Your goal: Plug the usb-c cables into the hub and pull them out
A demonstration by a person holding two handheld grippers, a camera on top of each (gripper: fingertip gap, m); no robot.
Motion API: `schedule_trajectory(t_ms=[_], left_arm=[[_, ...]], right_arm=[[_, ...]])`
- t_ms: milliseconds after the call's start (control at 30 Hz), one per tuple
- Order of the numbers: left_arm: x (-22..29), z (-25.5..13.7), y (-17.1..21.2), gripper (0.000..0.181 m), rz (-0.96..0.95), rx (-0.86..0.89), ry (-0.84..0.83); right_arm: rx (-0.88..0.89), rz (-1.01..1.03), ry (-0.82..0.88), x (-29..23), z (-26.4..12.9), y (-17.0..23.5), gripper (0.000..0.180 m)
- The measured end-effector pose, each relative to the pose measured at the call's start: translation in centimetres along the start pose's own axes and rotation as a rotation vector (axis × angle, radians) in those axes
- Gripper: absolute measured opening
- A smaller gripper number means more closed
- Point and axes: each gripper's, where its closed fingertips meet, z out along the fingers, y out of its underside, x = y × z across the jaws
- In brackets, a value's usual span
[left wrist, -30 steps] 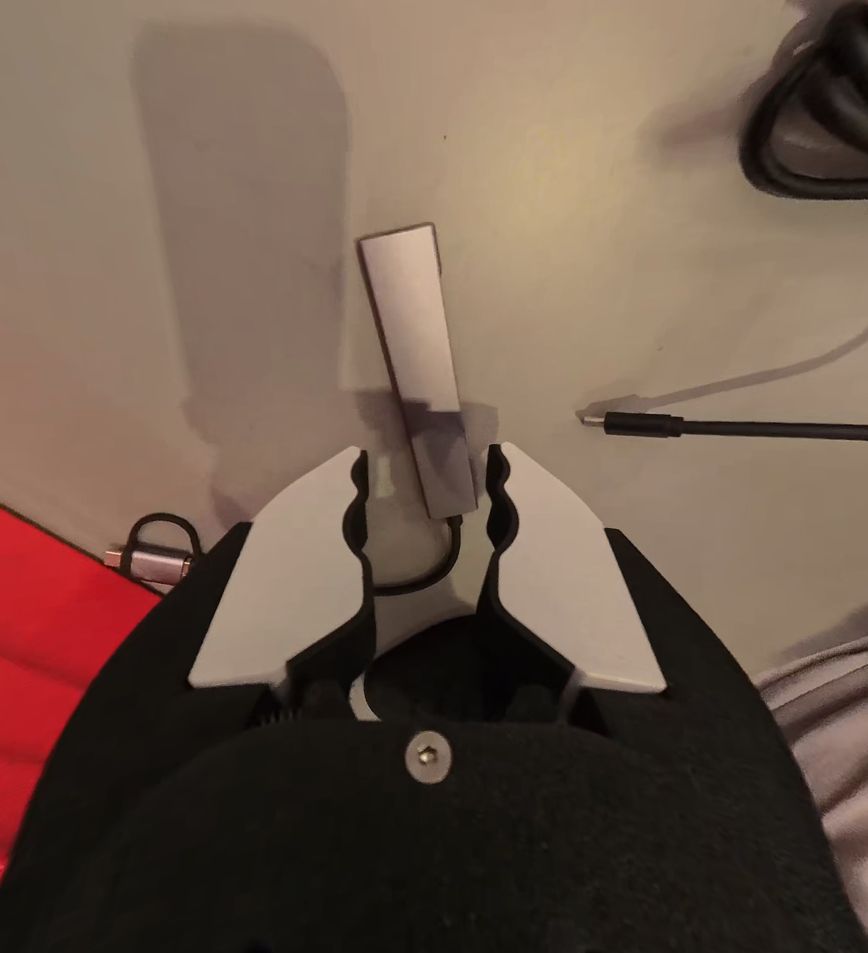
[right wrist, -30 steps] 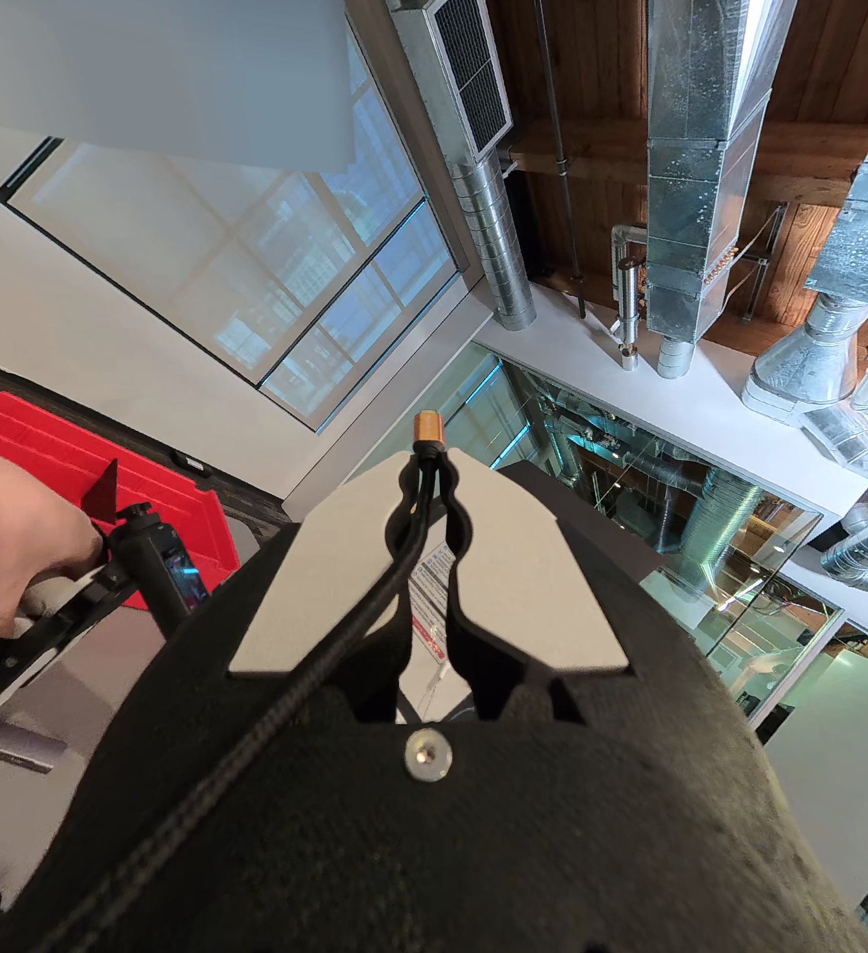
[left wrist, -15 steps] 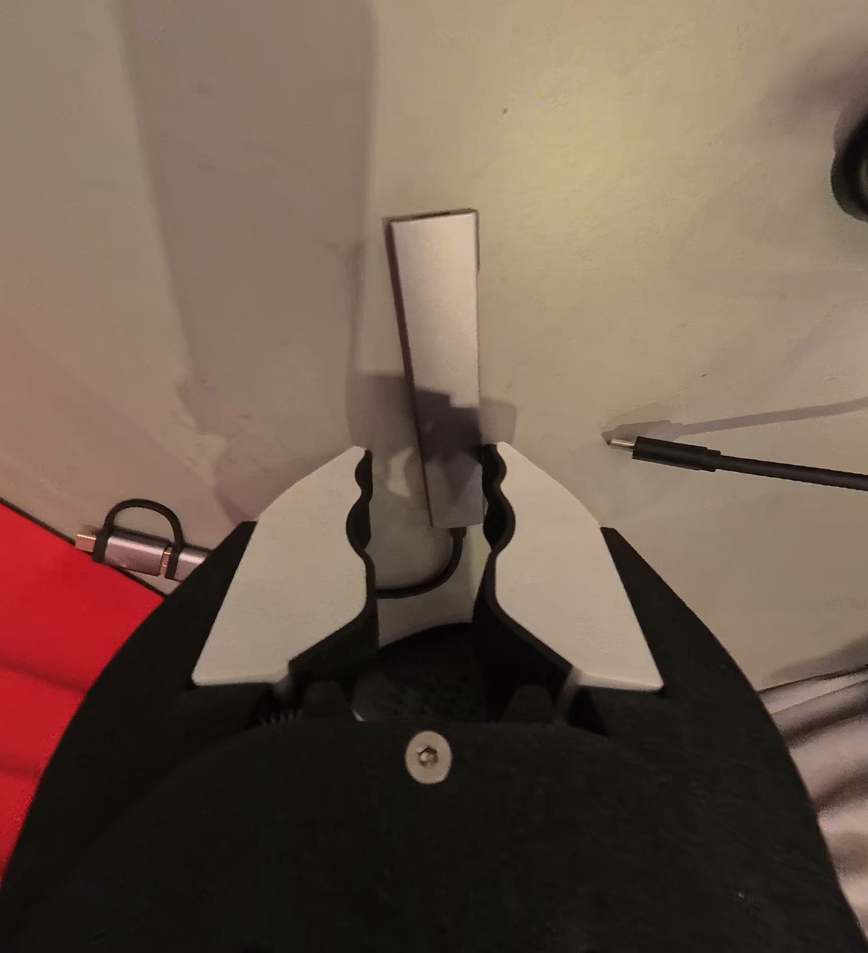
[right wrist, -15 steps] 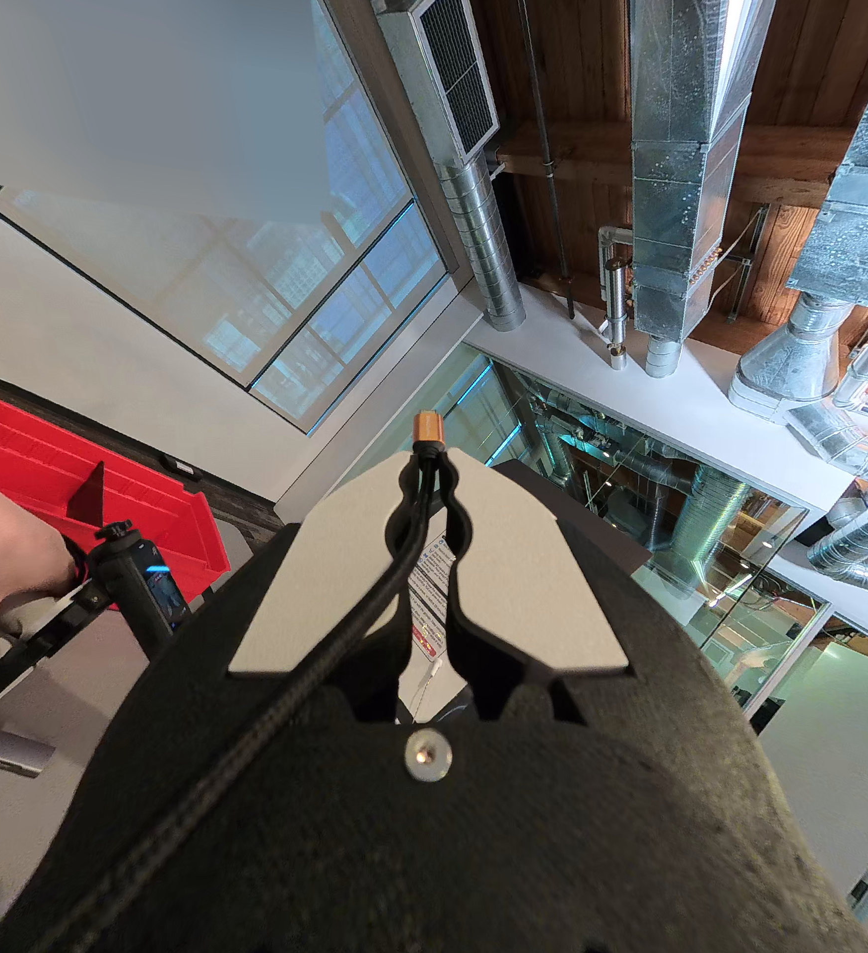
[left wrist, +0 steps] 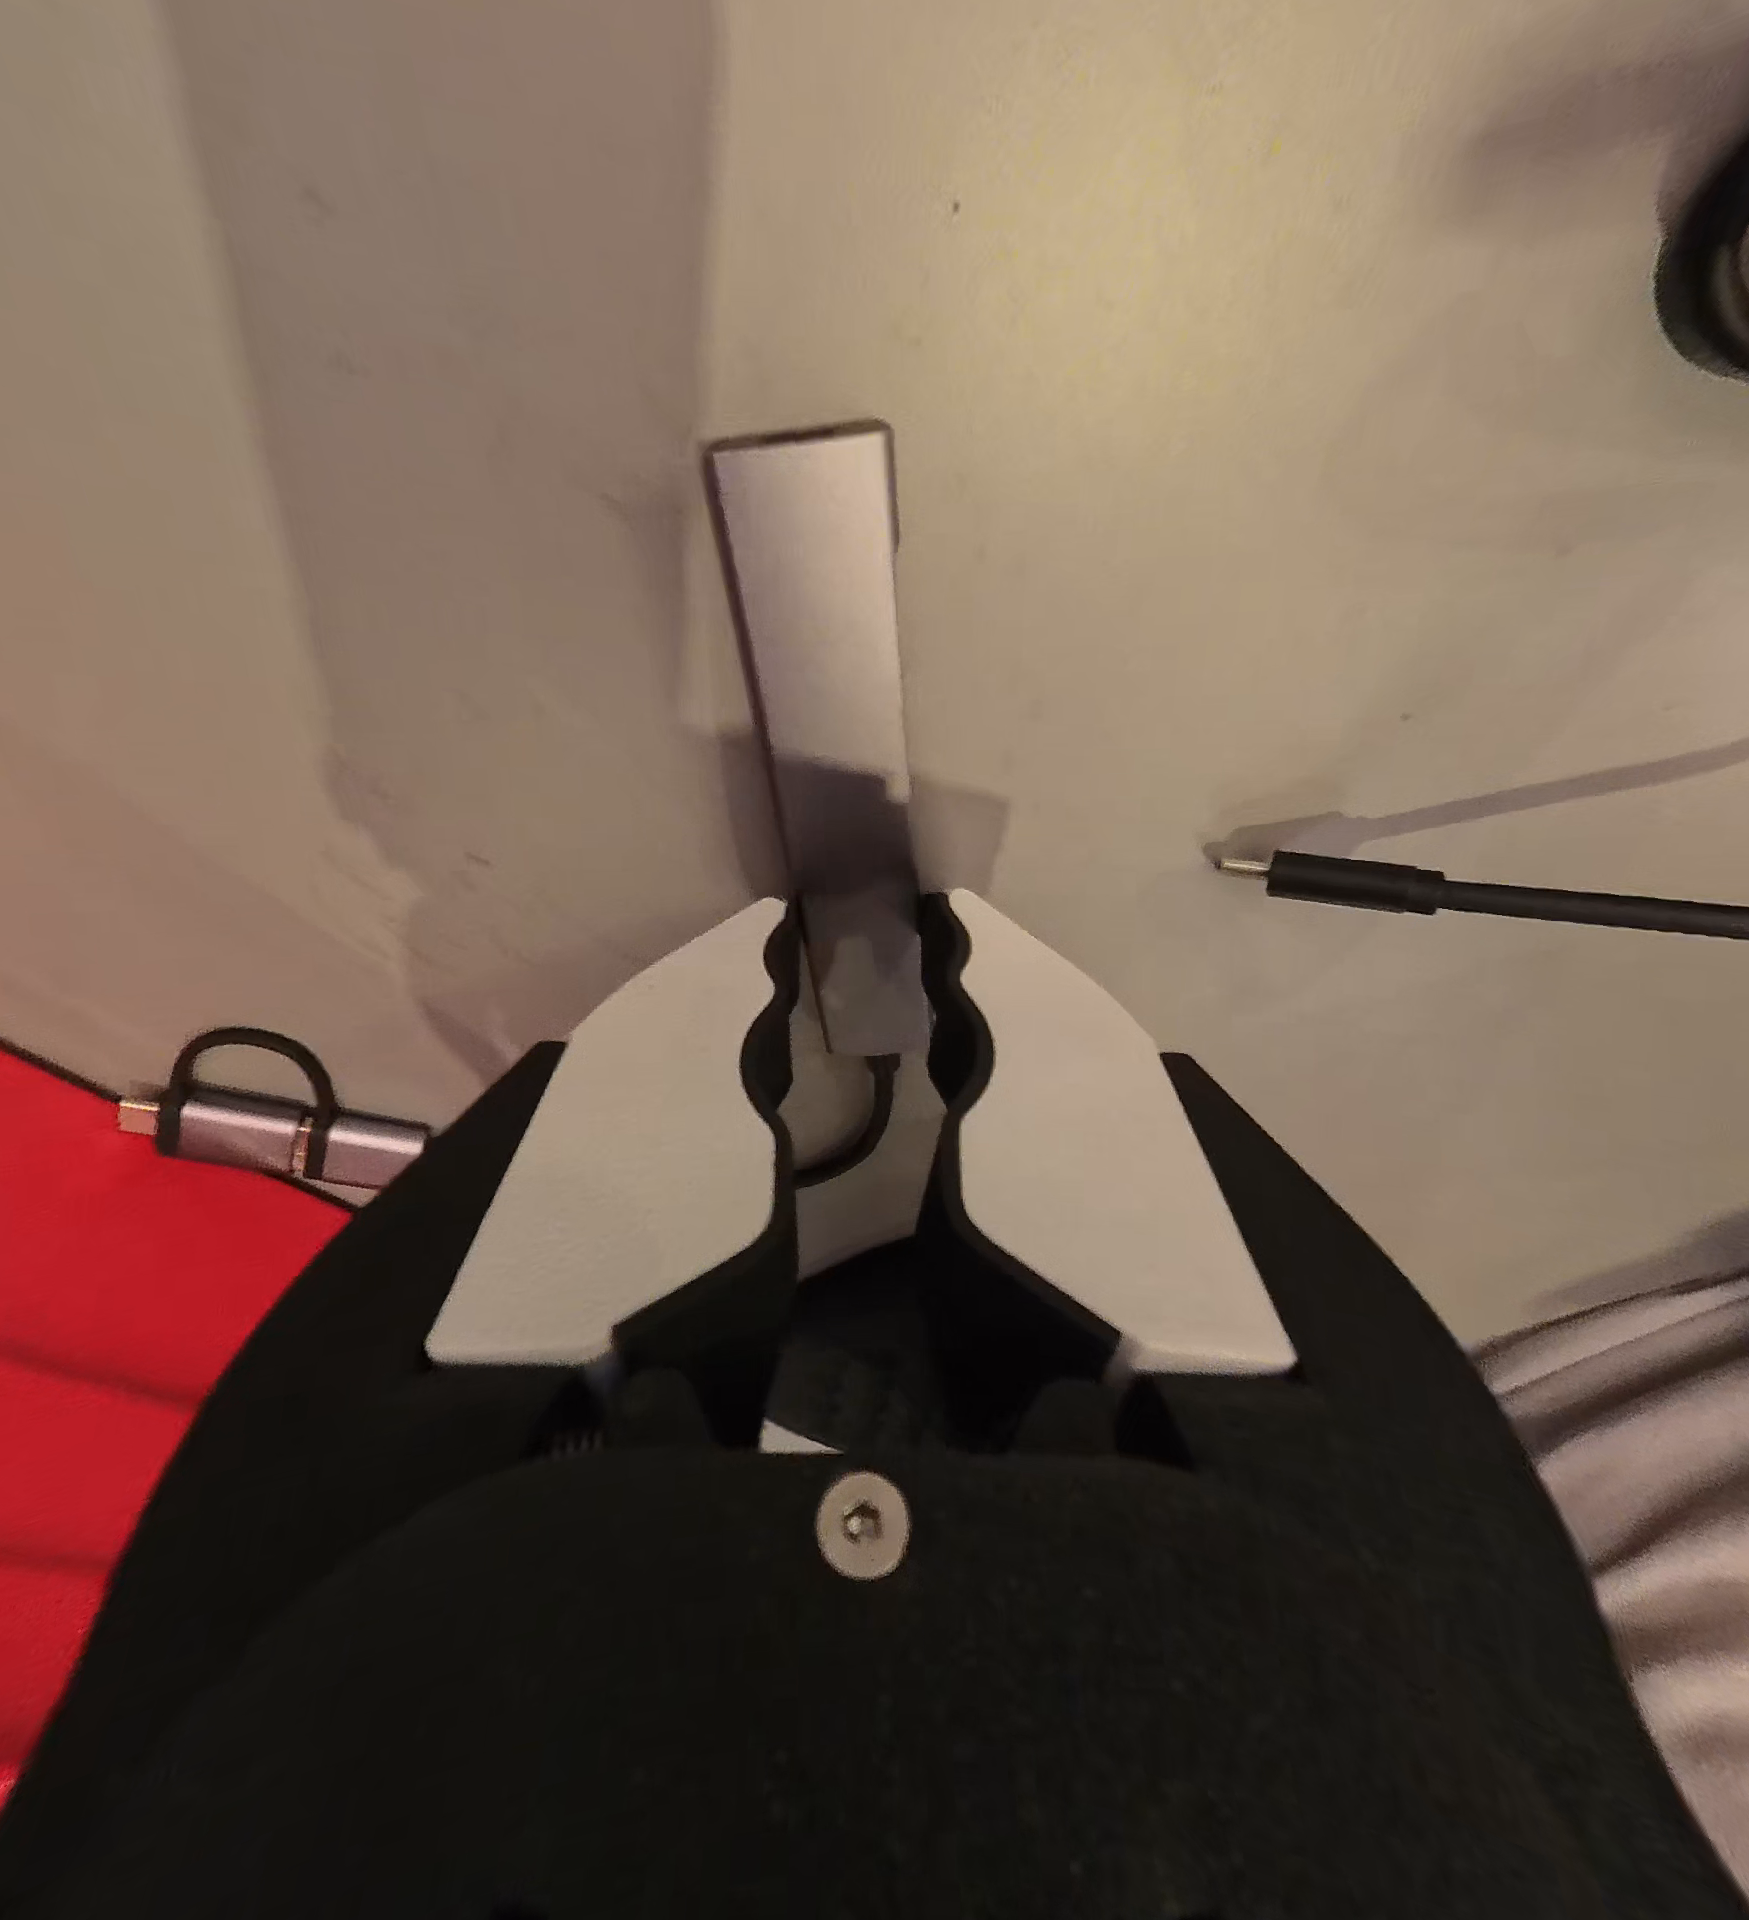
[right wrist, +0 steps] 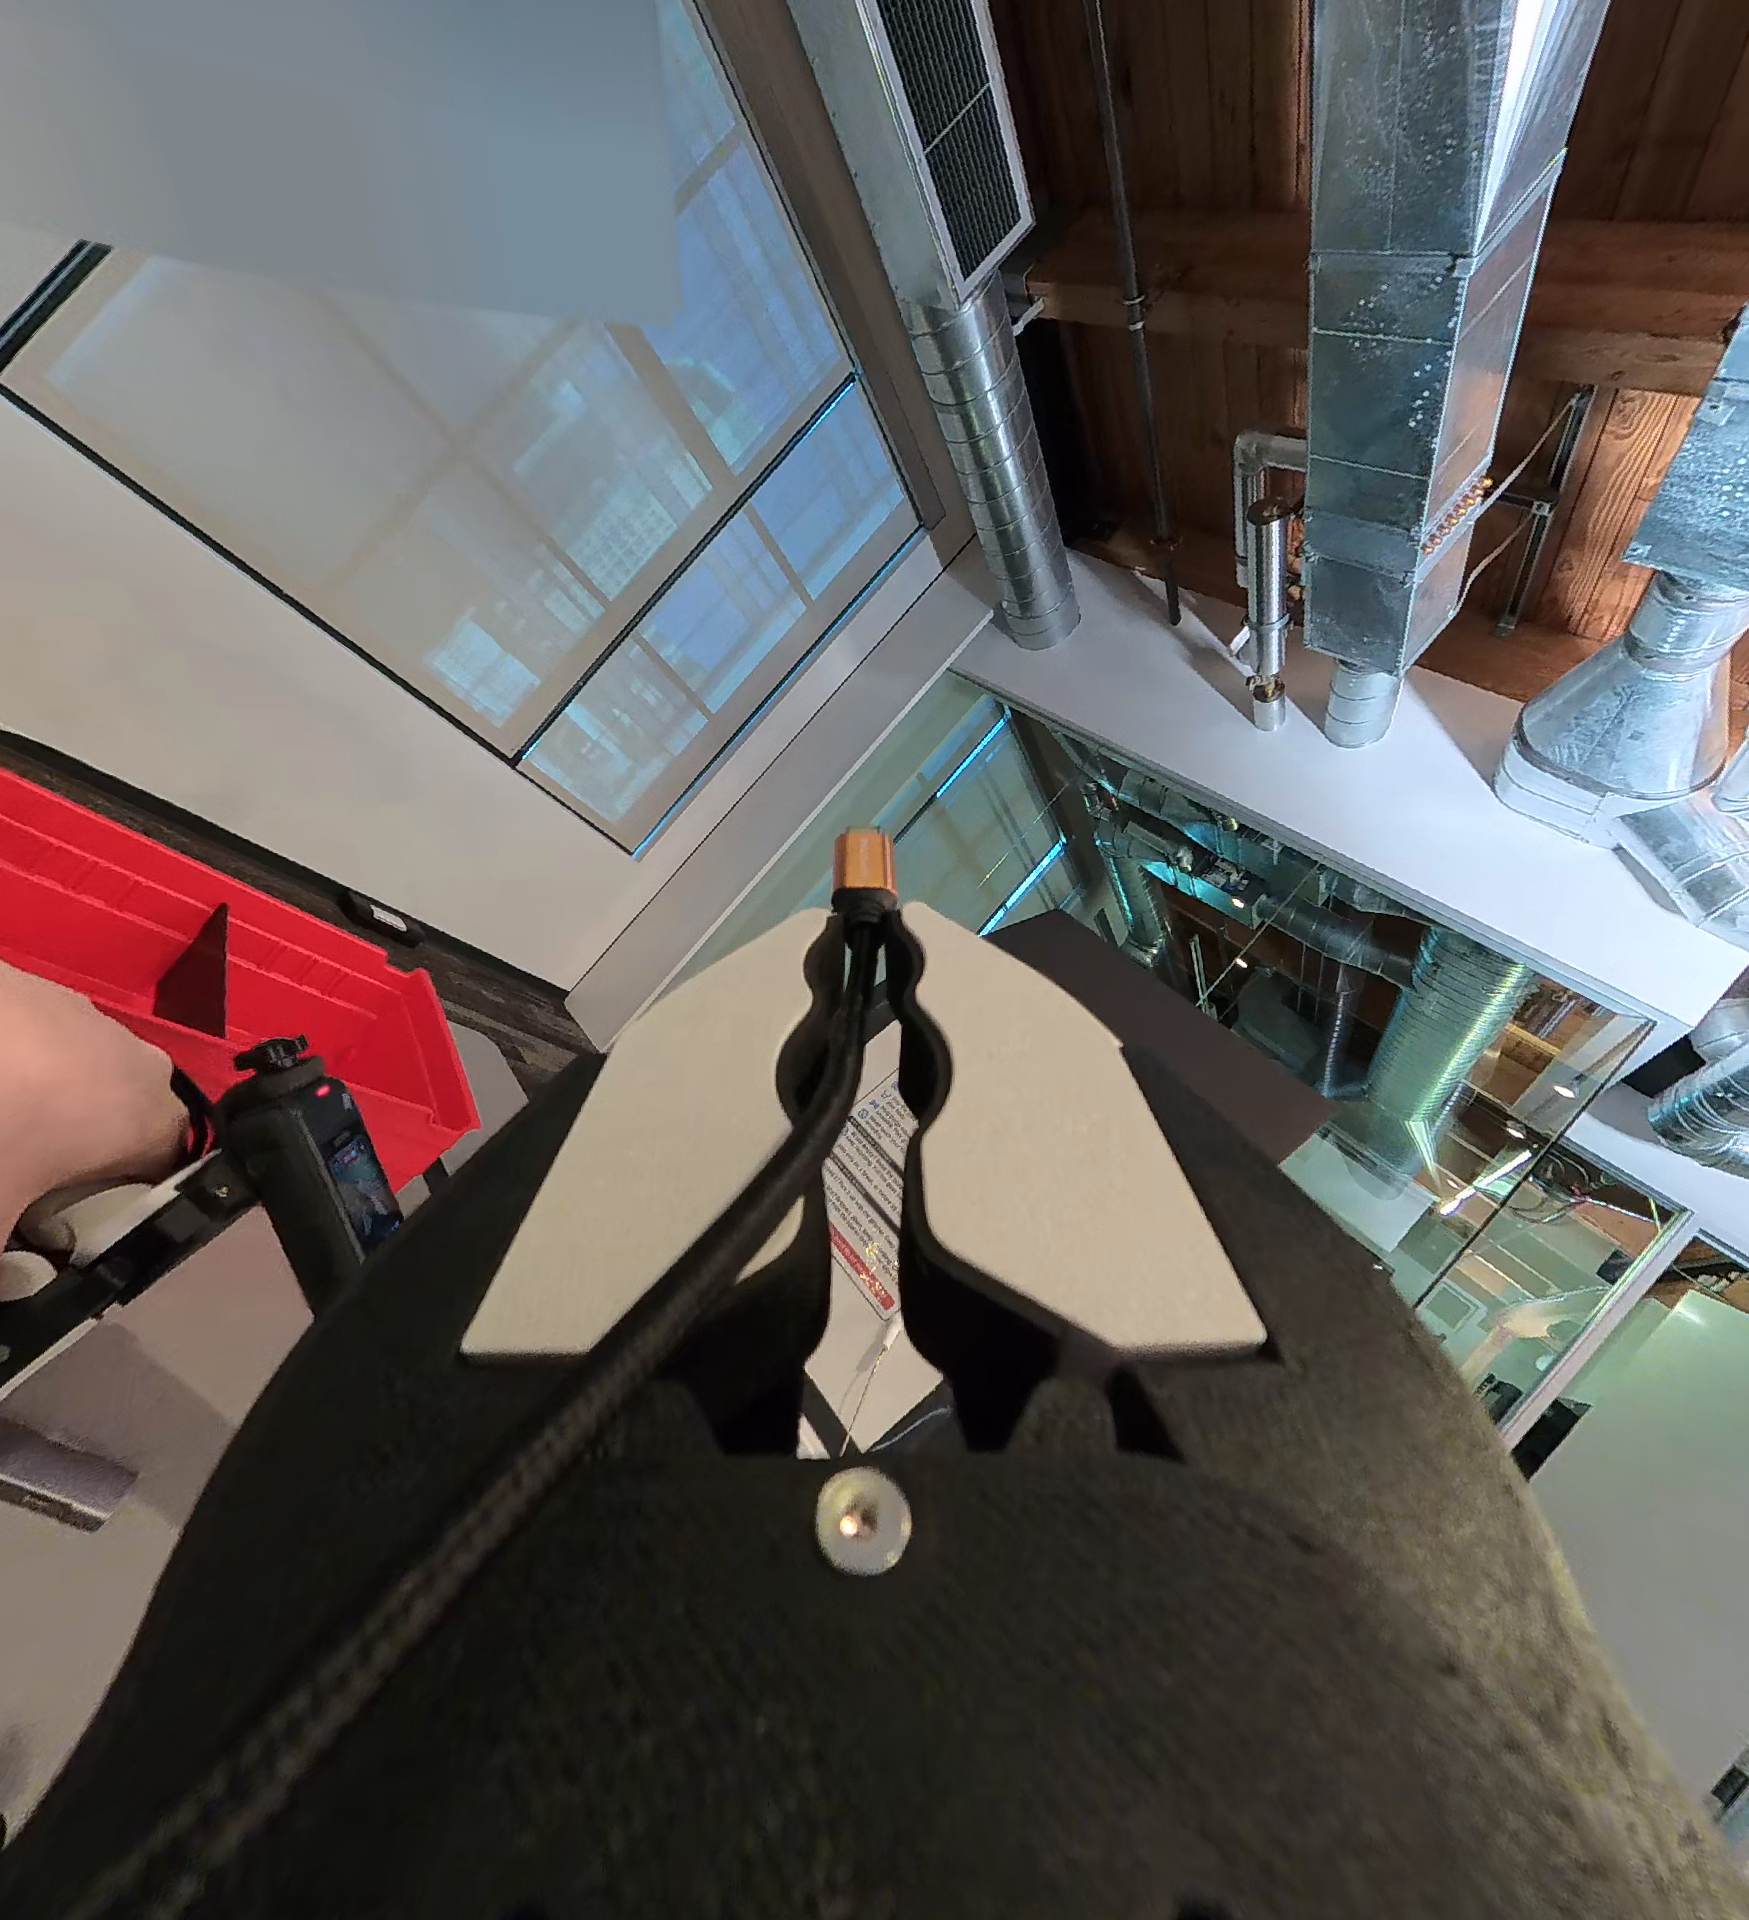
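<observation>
The grey hub lies on the pale table, pointing away from me. My left gripper is shut on the hub's near end, one finger against each long side. The hub's own short black lead curls between the fingers. A black USB-C cable lies loose to the right of the hub, plug toward it. My right gripper is raised, points at the ceiling, and is shut on a black braided cable whose orange plug sticks out past the fingertips.
A red bin sits at the left, with a grey plug with an adapter next to it. A black cable coil lies far right. Grey cloth is near right. In the right wrist view a hand holds the left gripper beside the red bin. The gap from one gripper's tips to the other's is roughly 40 centimetres.
My left gripper has moved forward and closed its fingers onto the hub's near end. My right gripper keeps hold of the orange-tipped cable and has barely shifted.
</observation>
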Motion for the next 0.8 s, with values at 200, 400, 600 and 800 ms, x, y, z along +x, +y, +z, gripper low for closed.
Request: schedule_trajectory(t_ms=[200, 400, 600, 800], left_arm=[[0.6, -3.1, -1.2, 0.021, 0.005, 0.192, 0.144], [3.0, -11.5, -2.4, 0.022, 0.094, 0.631, 0.464], [5.4, -20.3, -2.0, 0.021, 0.196, 1.025, 0.823], [10.2, -26.0, -1.0, 0.021, 0.435, 1.256, 1.054]], right_arm=[[-0.009, 0.074, 0.095, 1.1, 0.5, 1.3, 0.008], [0.049, 0.184, 0.344, 1.3, 1.4, 3.7, 0.007], [-0.032, 0.072, 0.348, -4.2, 4.0, 5.9, 0.007], [-0.045, 0.008, 0.368, -5.8, 4.5, 5.9, 0.007]])
